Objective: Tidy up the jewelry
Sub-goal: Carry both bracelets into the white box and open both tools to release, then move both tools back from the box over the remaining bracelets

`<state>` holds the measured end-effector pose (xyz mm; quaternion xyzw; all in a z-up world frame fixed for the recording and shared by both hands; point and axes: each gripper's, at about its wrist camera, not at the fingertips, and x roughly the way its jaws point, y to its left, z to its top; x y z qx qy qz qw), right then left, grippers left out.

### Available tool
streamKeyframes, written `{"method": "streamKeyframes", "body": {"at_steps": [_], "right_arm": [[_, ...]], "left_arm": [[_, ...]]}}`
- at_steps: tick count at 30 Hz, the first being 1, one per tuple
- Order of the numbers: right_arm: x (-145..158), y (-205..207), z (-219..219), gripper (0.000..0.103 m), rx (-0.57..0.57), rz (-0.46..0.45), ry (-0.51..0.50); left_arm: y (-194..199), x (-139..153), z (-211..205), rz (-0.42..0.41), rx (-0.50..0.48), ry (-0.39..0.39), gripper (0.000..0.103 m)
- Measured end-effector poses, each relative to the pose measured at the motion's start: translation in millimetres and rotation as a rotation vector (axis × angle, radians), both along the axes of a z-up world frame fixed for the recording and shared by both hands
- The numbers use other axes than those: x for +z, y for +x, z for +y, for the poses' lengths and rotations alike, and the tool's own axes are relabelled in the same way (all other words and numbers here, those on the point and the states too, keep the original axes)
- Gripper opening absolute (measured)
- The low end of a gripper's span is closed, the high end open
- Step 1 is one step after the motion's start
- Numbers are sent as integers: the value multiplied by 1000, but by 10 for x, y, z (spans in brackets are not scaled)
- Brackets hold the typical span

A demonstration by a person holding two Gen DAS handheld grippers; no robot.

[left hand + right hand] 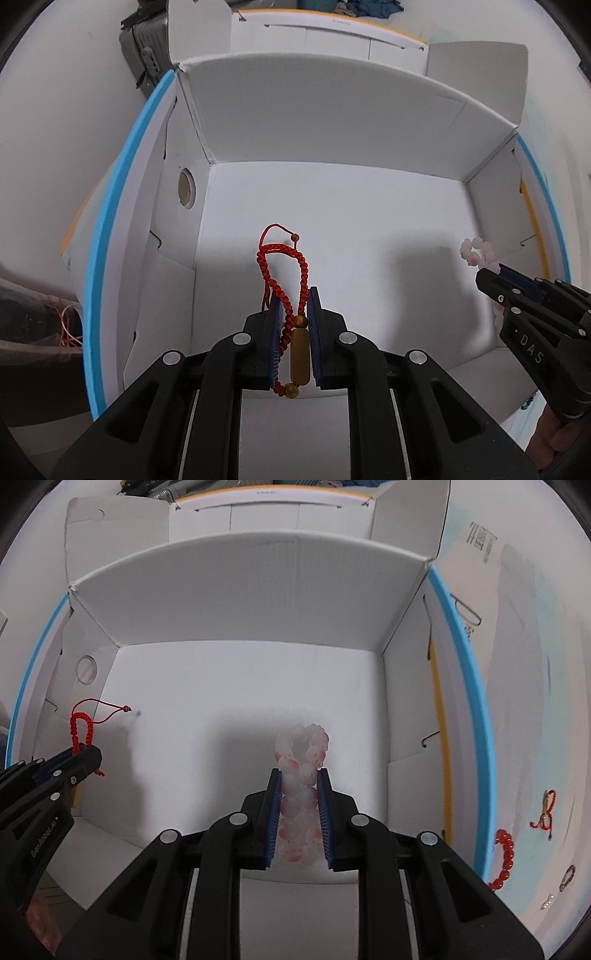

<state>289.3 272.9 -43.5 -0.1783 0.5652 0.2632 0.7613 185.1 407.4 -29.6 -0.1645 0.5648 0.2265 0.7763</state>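
An open white cardboard box (332, 122) fills both views (258, 590). My left gripper (293, 295) is shut on a red braided cord bracelet (301, 264) with gold beads, held over the box's left half. It also shows at the left of the right wrist view (79, 725). My right gripper (298, 775) is shut on a pale pink-and-white bead bracelet (301, 753), held over the box's right half. That bracelet also shows at the right edge of the left wrist view (476, 251), with the right gripper (493, 273) below it.
Outside the box's right wall, on a pale surface, lie a red bead bracelet (504, 860), a small red cord piece (546, 814) and a small dark bracelet (567, 877). A round hole (186, 188) is cut in the box's left wall. A dark suitcase (142, 51) stands behind.
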Motion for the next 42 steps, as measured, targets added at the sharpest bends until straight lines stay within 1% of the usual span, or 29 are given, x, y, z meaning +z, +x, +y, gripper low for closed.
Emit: {"method": "streamKeyframes", "body": {"at_steps": [3, 4, 5, 8, 9, 10, 11, 12, 13, 14, 15, 16, 17, 20, 22, 25, 29, 36, 39, 42], "right_arm": [[-13, 20, -17, 23, 0, -8, 8], [-5, 11, -26, 29, 1, -10, 13], [19, 2, -31, 35, 3, -19, 19], [86, -34, -42, 45, 13, -34, 37], [120, -49, -55, 48, 15, -43, 46], [163, -70, -75, 53, 16, -54, 59], [205, -87, -96, 58, 18, -63, 71], [244, -107, -109, 62, 19, -73, 78], [288, -133, -133, 69, 19, -93, 80], [321, -152, -145, 73, 20, -105, 85], [375, -186, -163, 76, 24, -120, 98], [406, -206, -175, 82, 23, -128, 103], [456, -238, -200, 85, 26, -138, 118], [570, -302, -298, 91, 26, -167, 138], [649, -333, -373, 92, 8, -175, 155], [760, -358, -491, 95, -12, -199, 175], [898, -391, -716, 95, -38, -234, 203], [1059, -490, -1100, 95, -79, -294, 202], [1113, -537, -1312, 95, -109, -328, 195], [1162, -558, -1554, 95, -149, -344, 193]], "left_arm": [[48, -32, -5, 4, 5, 5, 19], [46, -28, -10, 4, 6, 20, 24], [42, -21, -13, 0, 8, 30, 26], [19, -4, -31, -15, 14, 48, 40], [7, 11, -37, -21, 17, 59, 50], [-9, 41, -44, -31, 23, 74, 60], [-24, 68, -46, -44, 24, 78, 60], [-31, 88, -49, -48, 21, 80, 61], [-40, 110, -64, -53, 15, 83, 64], [-50, 129, -82, -59, 11, 88, 74], [-65, 154, -103, -62, 14, 104, 81], [-78, 188, -122, -73, 24, 131, 86], [-87, 212, -136, -81, 29, 143, 87], [-146, 286, -158, -95, 23, 137, 88], [-191, 346, -215, -107, 19, 153, 92], [-253, 457, -261, -135, 17, 156, 95], [-353, 600, -356, -168, 20, 155, 97], [-421, 748, -602, -211, 3, 157, 97], [-415, 831, -791, -237, -26, 185, 97], [-393, 889, -999, -262, -62, 195, 97]]}}
